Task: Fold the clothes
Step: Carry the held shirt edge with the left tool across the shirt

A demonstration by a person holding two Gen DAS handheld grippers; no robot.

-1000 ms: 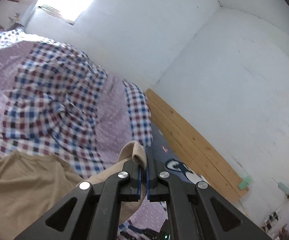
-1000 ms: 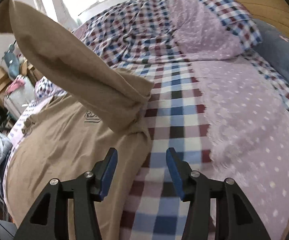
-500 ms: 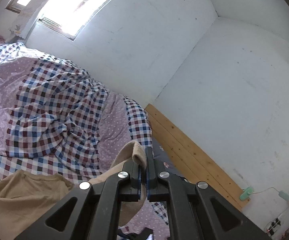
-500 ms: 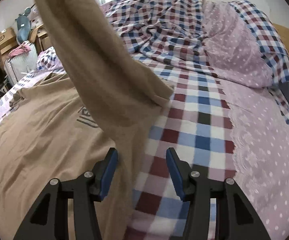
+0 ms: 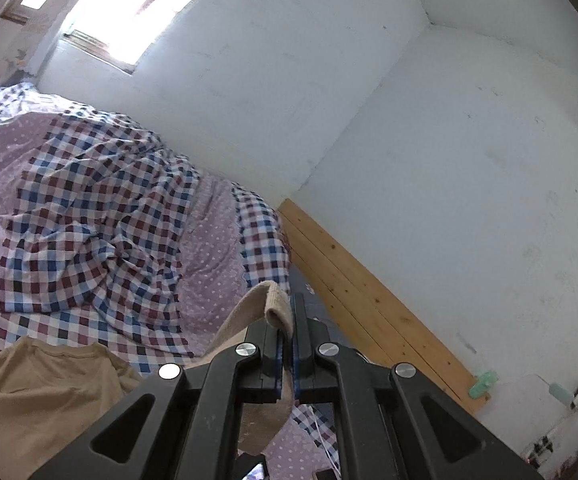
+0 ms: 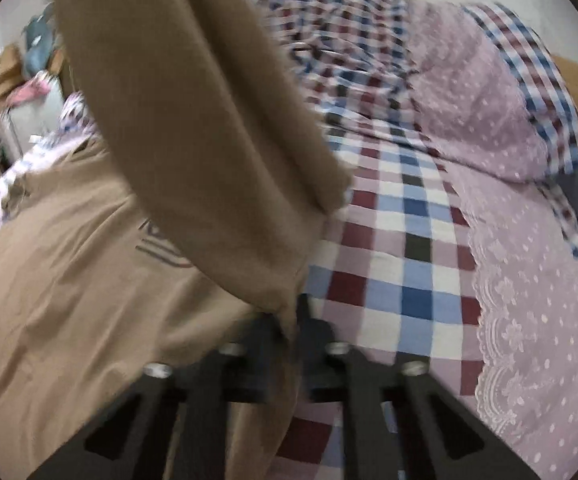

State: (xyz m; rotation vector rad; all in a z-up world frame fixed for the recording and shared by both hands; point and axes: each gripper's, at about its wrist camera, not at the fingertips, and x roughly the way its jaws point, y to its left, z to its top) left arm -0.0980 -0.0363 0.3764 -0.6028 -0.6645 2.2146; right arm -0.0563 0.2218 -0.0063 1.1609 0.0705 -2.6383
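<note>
Left gripper: your left gripper [image 5: 286, 344] is pressed together on the ribbed cuff [image 5: 277, 306] of the tan sweatshirt's sleeve, which loops up out of the pads and hangs down between the arms of the tool.

Right gripper: your right gripper [image 6: 295, 320] shows blurred; its fingers stand close on either side of a fold of tan cloth at the base of the sleeve, so it looks pinched on the sweatshirt's edge.

Sweatshirt: the tan sweatshirt [image 6: 69, 280] lies spread on the bed on your left side, with a dark printed mark [image 6: 161, 248] on its front, partly covered by the sleeve.

Sleeve: the sleeve [image 6: 177, 112] is lifted off the bed and runs up and out of the top of the right wrist view, crossing over the body of the garment.

Bed: the checked and dotted lilac cover [image 6: 409, 240] is bare to the right of the garment; a rumpled quilt [image 5: 89, 216] is heaped toward the wall.

Surroundings: a wooden headboard [image 5: 369, 308] runs along the white wall [image 5: 449, 160], and a window [image 5: 129, 20] is bright above.
</note>
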